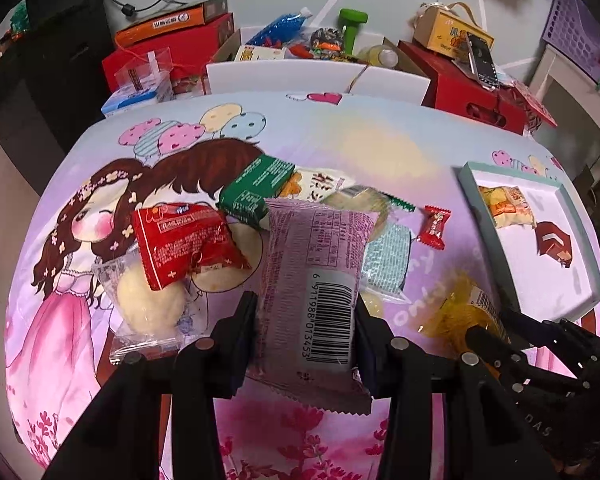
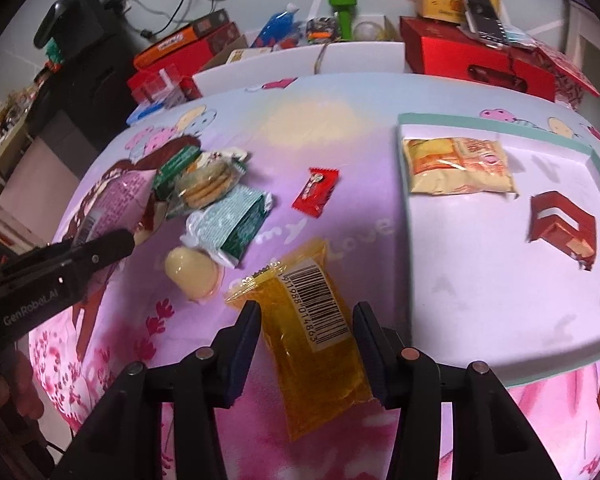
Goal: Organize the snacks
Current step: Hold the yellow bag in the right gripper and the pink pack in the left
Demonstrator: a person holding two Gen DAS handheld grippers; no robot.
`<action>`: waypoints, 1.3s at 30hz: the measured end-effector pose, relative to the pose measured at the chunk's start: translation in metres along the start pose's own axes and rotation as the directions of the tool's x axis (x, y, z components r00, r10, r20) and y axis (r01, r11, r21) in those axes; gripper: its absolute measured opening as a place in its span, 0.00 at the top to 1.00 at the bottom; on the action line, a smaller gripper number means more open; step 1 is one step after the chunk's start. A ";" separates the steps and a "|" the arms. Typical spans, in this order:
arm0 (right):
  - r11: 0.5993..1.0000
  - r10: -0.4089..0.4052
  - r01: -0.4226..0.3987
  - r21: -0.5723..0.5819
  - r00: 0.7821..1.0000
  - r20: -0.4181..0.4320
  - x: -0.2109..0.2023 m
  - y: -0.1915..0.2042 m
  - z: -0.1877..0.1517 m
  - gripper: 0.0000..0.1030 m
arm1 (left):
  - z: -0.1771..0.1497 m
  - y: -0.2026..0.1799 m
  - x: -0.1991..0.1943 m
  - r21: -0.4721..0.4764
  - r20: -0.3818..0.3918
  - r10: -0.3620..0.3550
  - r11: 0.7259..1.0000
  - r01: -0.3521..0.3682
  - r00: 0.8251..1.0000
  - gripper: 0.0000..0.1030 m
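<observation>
Left wrist view. The left claw (image 1: 305,320) grips a purple snack packet (image 1: 312,276), pads pressed on both of its long sides, barcode face up. The packet is lifted off the bench (image 1: 380,140), which wears a cartoon-print cloth. Behind it, mid-bench, lies a pile of snacks: a red packet (image 1: 182,246) resting on clear-wrapped pale buns (image 1: 148,308), a green packet (image 1: 256,190) toward the far side, and a pale green packet (image 1: 388,258) just right of the purple one. A small red candy (image 1: 434,226) lies alone between the pile and the tray. The tray (image 1: 470,192), white with a teal rim, sits at the right edge of the bench and holds a yellow snack bag (image 1: 508,206) and a dark red wrapper (image 1: 554,242). Low right, the right claw (image 1: 484,334) shows partly, with a yellow packet (image 1: 458,312) at its tip.

Right wrist view. The right claw (image 2: 306,320) is closed on the yellow packet (image 2: 312,320), barcode up, a pad against each long side. It hangs over the near part of the bench (image 2: 340,128), just left of the tray (image 2: 480,126). The yellow snack bag (image 2: 458,166) lies at the tray's far left corner, the dark red wrapper (image 2: 562,228) toward its right side. The red candy (image 2: 316,192) lies between tray and pile. At the left edge, the left claw (image 2: 112,240) carries the purple packet (image 2: 116,200).
</observation>
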State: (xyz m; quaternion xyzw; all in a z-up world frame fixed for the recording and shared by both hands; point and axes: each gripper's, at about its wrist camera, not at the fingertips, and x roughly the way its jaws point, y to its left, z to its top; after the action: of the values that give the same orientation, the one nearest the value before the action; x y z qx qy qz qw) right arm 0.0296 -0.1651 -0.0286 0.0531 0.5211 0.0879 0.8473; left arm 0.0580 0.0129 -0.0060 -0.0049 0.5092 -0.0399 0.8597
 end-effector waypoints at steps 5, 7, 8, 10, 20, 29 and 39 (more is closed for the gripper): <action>1.000 -0.004 0.004 -0.010 1.000 -0.020 0.006 0.000 -0.001 0.44 | -0.001 0.002 0.002 -0.007 -0.010 0.004 1.000 -0.004 1.000 0.55; 1.000 -0.013 0.012 -0.020 0.999 -0.041 0.011 0.001 -0.002 0.42 | -0.001 0.002 0.002 -0.007 -0.011 0.004 1.000 -0.004 1.000 0.55; 0.999 -0.030 0.028 -0.030 0.998 -0.051 0.013 0.003 -0.003 0.42 | -0.001 0.002 0.002 -0.006 -0.012 0.004 1.000 -0.004 1.000 0.55; 0.998 -0.050 0.047 -0.046 0.997 -0.062 0.018 0.005 -0.005 0.42 | -0.001 0.001 0.003 -0.004 -0.015 0.003 1.000 -0.003 1.000 0.55; 0.990 -0.120 0.112 -0.089 0.988 -0.100 0.035 0.008 -0.008 0.42 | -0.003 0.001 0.007 -0.005 -0.030 0.004 1.000 -0.004 1.000 0.55; 0.987 -0.132 0.125 -0.100 0.989 -0.061 0.030 0.016 -0.005 0.55 | -0.002 0.002 0.008 -0.007 -0.030 0.006 1.000 -0.007 1.000 0.55; 0.995 -0.084 0.085 -0.047 0.996 0.019 0.003 0.009 -0.001 0.56 | 0.000 0.003 0.003 -0.012 -0.015 0.011 1.000 -0.011 1.000 0.55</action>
State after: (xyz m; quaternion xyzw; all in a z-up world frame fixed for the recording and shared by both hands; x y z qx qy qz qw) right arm 0.0287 -0.1558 -0.0300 0.0114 0.5134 0.0638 0.8557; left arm 0.0593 0.0161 -0.0087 -0.0069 0.5159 -0.0321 0.8560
